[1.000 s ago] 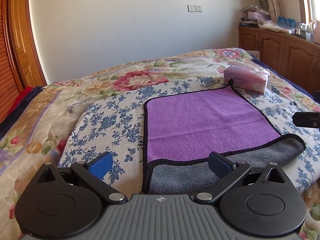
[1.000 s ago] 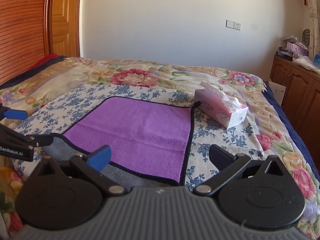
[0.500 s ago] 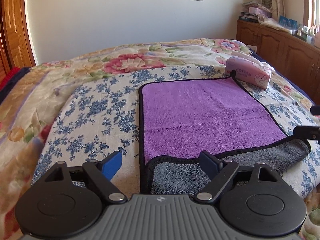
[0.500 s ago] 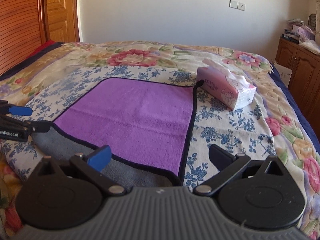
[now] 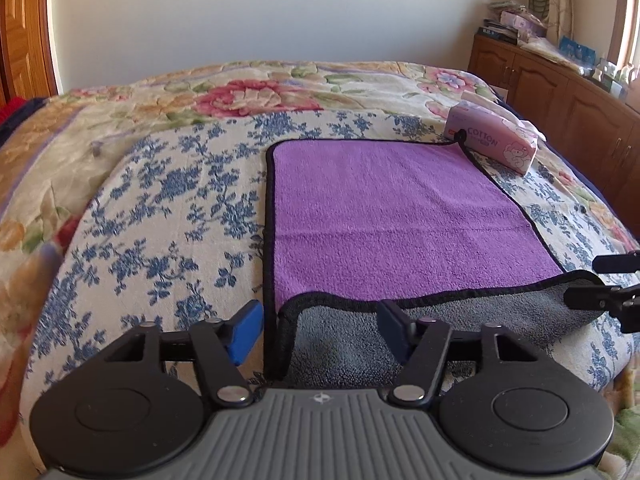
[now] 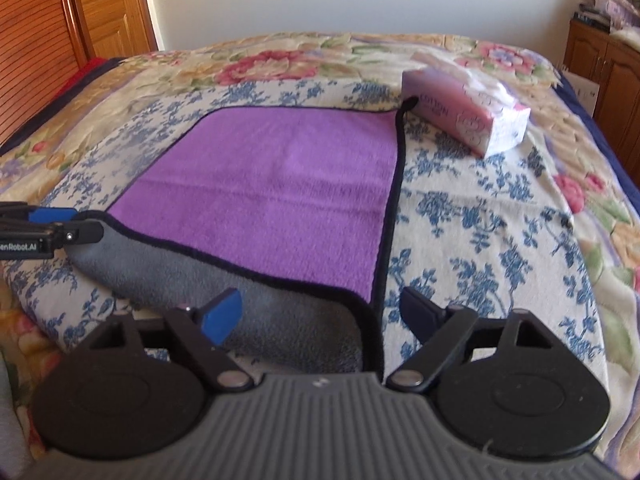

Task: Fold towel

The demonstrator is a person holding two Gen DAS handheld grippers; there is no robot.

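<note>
Purple towel [image 5: 392, 216] with black trim lies flat on the flowered bed cover [image 5: 160, 216], ahead of both grippers; its near edge is turned back, grey underside [image 6: 248, 292] up. Left gripper [image 5: 320, 326] sits over the near-left corner of the towel: jaws apart but just been closing, blue pad left of the trim, dark pad over the grey fold, corner between them, neither pad seen pressing. Right gripper [image 6: 322, 312] is at the near-right corner: jaws wide, also just been closing a bit, blue pad over the grey flap, dark pad beyond the trim on the cover, no grip visible. Whether either pad brushes the cloth can't be told; the gripper bodies hide the towel's nearest strip. The right gripper's fingertips poke in at the right edge of the left view, cut off; same for the left gripper at the left edge of the right view. Pink tissue pack [image 6: 464, 116] lies beyond the towel's far-right corner, touching the hanging loop. Cabinet [image 5: 560, 96] clutter far right is too blurred to name.
</note>
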